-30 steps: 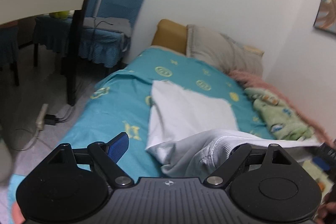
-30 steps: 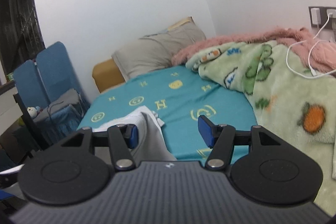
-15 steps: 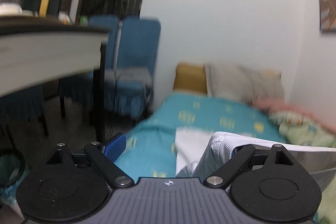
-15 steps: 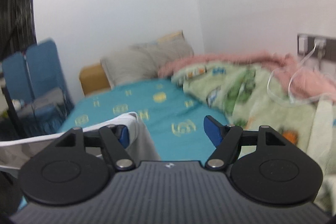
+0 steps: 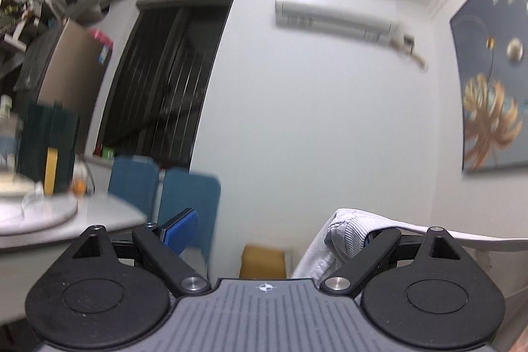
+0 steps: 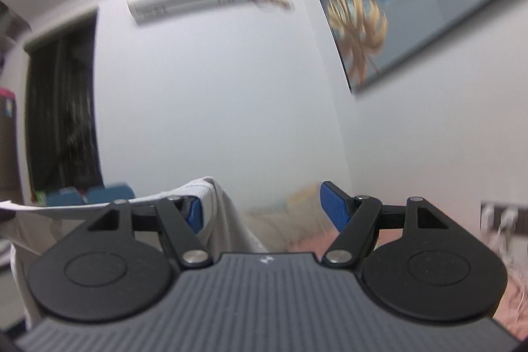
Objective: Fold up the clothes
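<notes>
A white-grey ribbed garment (image 5: pixel 349 230) is draped over the right finger of my left gripper (image 5: pixel 274 231), whose jaws stand wide apart; its blue left pad (image 5: pixel 180 228) is bare. In the right wrist view the same garment (image 6: pixel 217 213) hangs over the left finger of my right gripper (image 6: pixel 264 208), also wide apart, with the right pad (image 6: pixel 333 203) bare. A taut edge of cloth runs off sideways from each hooked finger. Both grippers are held high and point at the wall. Nothing is pinched between either pair of pads.
Ahead is a white wall with an air conditioner (image 5: pixel 336 15), a dark curtained window (image 5: pixel 165 81) and a painting (image 5: pixel 491 94). Blue chairs (image 5: pixel 188 203) and a cluttered table (image 5: pixel 66 220) stand left. A yellow-brown cushion (image 5: pixel 262 261), pink blanket (image 6: pixel 303 243) and wall sockets (image 6: pixel 505 216) lie low.
Both grippers rose steeply and tilted up, so the bed dropped out of view. The garment came up with them, hooked on one finger each. The right jaws widened.
</notes>
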`<action>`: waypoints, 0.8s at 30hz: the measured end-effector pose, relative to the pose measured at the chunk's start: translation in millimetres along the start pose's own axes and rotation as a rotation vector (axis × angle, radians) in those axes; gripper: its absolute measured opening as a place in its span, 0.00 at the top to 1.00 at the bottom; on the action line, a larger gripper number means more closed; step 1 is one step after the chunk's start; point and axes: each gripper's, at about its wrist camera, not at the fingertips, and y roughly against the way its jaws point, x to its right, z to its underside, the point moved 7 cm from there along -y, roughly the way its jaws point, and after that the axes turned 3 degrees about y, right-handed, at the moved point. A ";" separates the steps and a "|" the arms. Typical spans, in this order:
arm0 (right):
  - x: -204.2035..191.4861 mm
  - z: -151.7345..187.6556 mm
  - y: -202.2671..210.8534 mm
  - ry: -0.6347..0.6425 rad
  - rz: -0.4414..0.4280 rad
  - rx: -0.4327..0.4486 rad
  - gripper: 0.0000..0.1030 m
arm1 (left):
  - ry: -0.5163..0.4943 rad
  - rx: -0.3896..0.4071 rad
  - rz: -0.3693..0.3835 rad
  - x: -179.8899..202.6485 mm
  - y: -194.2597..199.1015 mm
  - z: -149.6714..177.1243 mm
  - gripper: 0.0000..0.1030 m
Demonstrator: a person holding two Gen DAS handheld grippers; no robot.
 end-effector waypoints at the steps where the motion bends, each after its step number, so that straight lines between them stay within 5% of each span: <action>1: -3.2 -18.5 9.2 -0.007 -0.008 0.016 0.30 | 0.007 0.016 0.009 1.7 9.3 -18.4 0.10; 7: -13.7 -114.3 61.1 -0.054 -0.047 0.095 0.28 | -0.018 0.107 0.051 21.2 62.3 -117.7 0.08; 11: -14.7 -141.8 70.7 -0.073 -0.056 0.086 0.28 | -0.029 0.098 0.065 37.0 77.0 -148.5 0.08; 17: -12.5 -118.2 32.9 -0.067 -0.070 -0.014 0.28 | -0.036 0.027 0.050 38.9 43.1 -122.4 0.08; 24: -23.8 -62.2 -70.8 0.002 -0.056 -0.141 0.28 | -0.092 -0.034 -0.082 23.3 -75.0 -58.4 0.08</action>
